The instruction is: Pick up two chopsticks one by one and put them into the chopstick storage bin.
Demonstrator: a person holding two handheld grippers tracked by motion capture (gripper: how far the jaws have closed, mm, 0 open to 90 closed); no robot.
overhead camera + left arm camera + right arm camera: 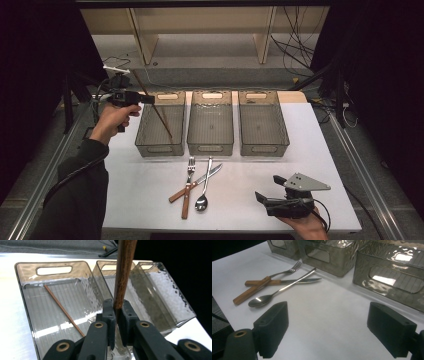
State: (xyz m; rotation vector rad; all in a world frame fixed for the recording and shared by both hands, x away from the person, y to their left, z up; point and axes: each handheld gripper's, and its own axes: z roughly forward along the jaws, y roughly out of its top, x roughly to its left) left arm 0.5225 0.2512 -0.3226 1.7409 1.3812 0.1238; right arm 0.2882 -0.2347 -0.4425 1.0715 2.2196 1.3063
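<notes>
High view: left gripper [145, 98] holds a chopstick [141, 86] over the left bin [145, 131], where another chopstick [162, 120] lies. Left gripper view: jaws clamp the chopstick's [123, 272] lower end. Right gripper view: jaws stand apart above bare table [327, 315]. No legible writing.

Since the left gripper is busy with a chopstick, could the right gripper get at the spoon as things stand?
Probably yes. The right gripper is open and empty, and bare table lies between it and the spoon, though the knife lies under the spoon's handle.
</notes>
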